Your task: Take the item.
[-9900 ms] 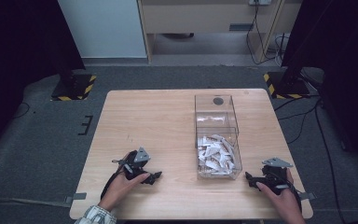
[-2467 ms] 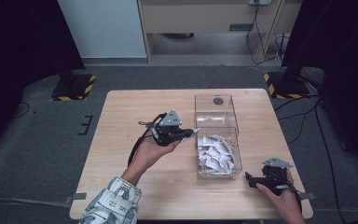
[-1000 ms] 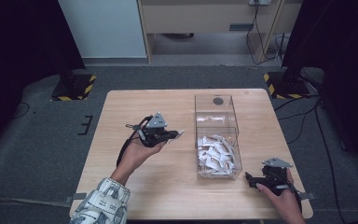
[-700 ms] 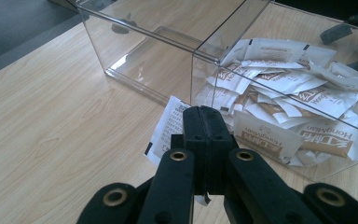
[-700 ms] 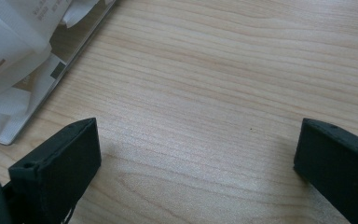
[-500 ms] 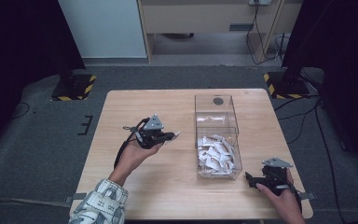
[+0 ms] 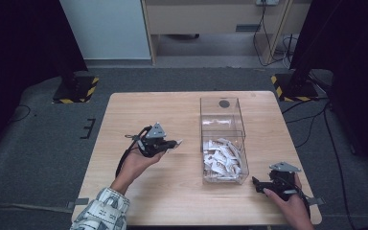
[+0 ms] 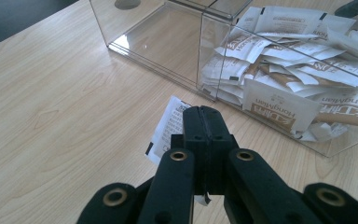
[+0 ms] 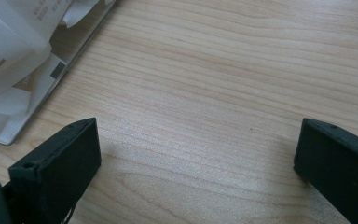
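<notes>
We note a light wooden table (image 7: 139, 108) on grey carpet (image 7: 38, 143). Beyond it we see two yellow-and-black striped stand bases (image 7: 75, 90), and cables (image 7: 263, 28) trailing behind.

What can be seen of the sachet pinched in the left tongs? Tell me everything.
The sachet is a small, flat white packet, paper-like, with fine black print and a dark mark at one edge. The left tongs are shut on it, jaws pressed together over its near part, so its far end pokes out beyond them. In the high view it is held above the wooden table, to the left of the clear box of similar sachets, apart from it.
</notes>
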`<state>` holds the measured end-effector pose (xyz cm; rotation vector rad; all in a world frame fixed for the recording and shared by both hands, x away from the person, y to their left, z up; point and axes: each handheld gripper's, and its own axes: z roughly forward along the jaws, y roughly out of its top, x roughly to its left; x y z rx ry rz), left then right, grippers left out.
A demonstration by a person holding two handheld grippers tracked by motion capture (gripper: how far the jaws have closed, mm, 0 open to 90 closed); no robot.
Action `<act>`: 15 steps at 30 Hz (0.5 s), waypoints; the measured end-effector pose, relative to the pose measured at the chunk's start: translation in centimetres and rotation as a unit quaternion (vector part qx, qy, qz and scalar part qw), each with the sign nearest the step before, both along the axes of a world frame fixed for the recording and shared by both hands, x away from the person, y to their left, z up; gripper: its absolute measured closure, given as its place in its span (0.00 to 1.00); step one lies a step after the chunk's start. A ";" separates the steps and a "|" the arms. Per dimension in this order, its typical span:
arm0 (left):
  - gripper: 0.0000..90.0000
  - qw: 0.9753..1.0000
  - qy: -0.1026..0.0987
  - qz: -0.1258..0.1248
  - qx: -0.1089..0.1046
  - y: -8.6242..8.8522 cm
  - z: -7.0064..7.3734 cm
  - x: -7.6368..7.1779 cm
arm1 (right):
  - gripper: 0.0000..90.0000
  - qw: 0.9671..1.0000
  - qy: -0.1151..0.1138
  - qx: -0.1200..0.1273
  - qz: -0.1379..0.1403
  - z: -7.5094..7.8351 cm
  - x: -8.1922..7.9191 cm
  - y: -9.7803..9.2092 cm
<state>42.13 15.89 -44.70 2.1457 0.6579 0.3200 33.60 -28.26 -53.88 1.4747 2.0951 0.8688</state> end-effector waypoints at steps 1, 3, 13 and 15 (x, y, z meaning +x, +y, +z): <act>1.00 1.000 0.001 0.001 0.000 0.0 -0.1 0.0 | 0.01 1.000 0.001 0.000 0.001 0.0 0.0 0.0; 1.00 1.000 0.001 0.000 0.003 0.2 -0.2 0.0 | 0.01 1.000 0.001 0.000 0.001 0.0 0.0 0.0; 1.00 1.000 0.005 0.008 0.007 1.2 -1.1 -0.2 | 0.01 1.000 0.000 0.000 -0.001 0.0 0.0 0.0; 1.00 1.000 0.005 0.010 0.008 1.4 -1.2 -0.2 | 0.01 1.000 0.001 0.000 0.000 0.0 0.0 0.0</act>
